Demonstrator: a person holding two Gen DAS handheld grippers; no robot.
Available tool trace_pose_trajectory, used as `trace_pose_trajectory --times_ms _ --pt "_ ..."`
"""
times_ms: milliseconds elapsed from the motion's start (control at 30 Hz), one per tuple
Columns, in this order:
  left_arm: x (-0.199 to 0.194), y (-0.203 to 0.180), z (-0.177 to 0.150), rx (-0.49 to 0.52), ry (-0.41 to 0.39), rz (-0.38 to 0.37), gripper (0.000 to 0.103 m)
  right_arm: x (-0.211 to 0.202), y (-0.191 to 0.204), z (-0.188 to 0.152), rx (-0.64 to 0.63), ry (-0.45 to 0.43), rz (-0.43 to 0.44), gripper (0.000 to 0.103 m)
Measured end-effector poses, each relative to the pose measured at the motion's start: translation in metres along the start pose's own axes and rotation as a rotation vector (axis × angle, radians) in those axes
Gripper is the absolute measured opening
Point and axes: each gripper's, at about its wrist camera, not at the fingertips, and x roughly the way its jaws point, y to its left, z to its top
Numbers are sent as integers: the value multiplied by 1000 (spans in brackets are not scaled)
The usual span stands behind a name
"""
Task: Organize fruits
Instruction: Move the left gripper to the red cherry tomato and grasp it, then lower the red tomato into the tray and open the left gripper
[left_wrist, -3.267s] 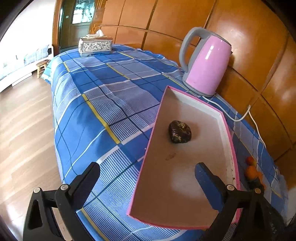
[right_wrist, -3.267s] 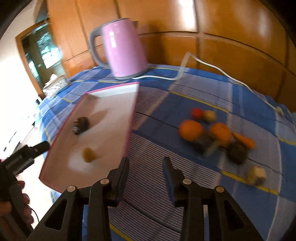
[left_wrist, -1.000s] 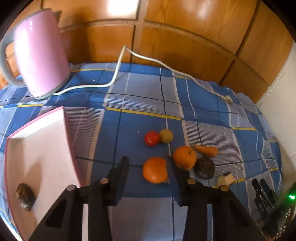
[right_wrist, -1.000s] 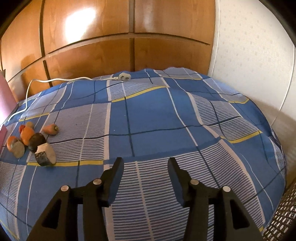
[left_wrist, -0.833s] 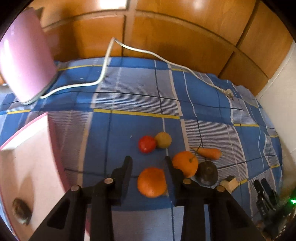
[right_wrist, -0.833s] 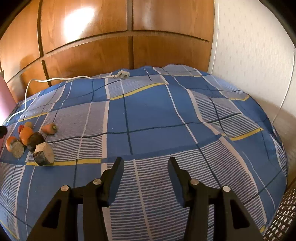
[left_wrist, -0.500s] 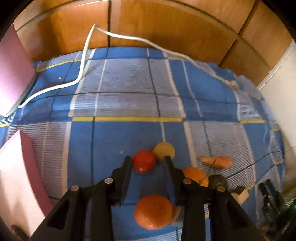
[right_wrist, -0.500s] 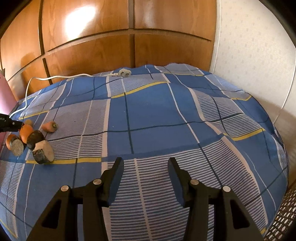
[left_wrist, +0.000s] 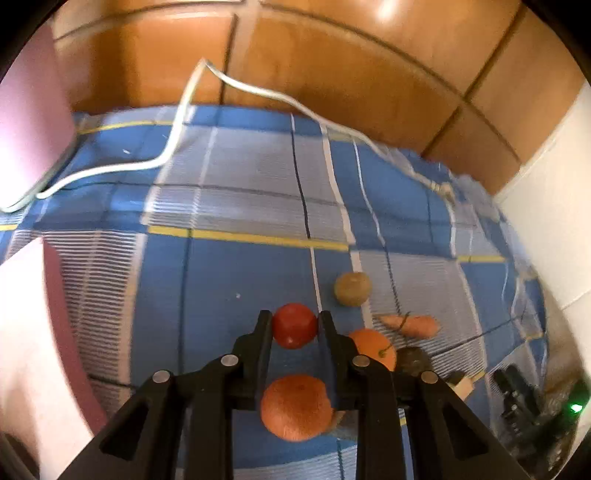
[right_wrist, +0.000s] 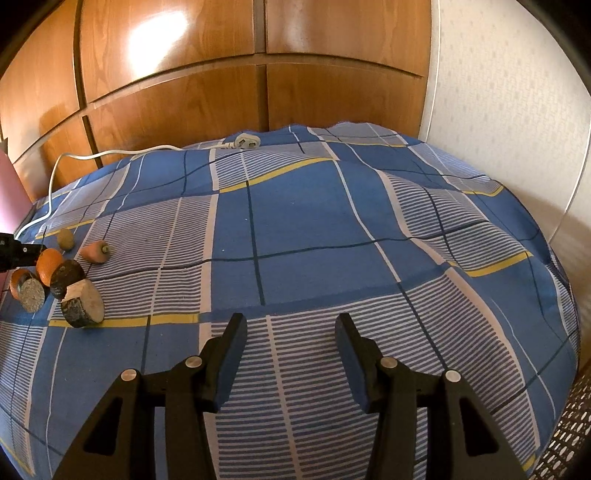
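Fruits are scattered on the blue plaid cloth (left_wrist: 229, 280). From left to right in the left wrist view, a pink tray (left_wrist: 33, 332) is seen at the edge, then the red fruit (left_wrist: 294, 325), pinched between the just-closed fingers of the left gripper (left_wrist: 294, 325) (an orange (left_wrist: 295, 408) lies beneath them), then a carrot (left_wrist: 412, 325). The right gripper (right_wrist: 290, 332) is held spread over bare cloth, nothing between its fingers.

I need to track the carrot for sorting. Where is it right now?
In the left wrist view the carrot lies on the blue checked cloth, lower right, between the tan round fruit and an orange.
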Motion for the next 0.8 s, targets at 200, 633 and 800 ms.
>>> trace_pose_trajectory --times_ms 200,633,800 --pt "-58 19 -10 -84 -122 53 25 0 1 -1 -7 -6 -8 52" --pt "-134 117 -91 -358 -235 316 25 1 1 -3 -11 -14 -23 56" --pt "-147 127 -114 -379 -279 424 25 2 3 -2 -16 -16 -33 56"
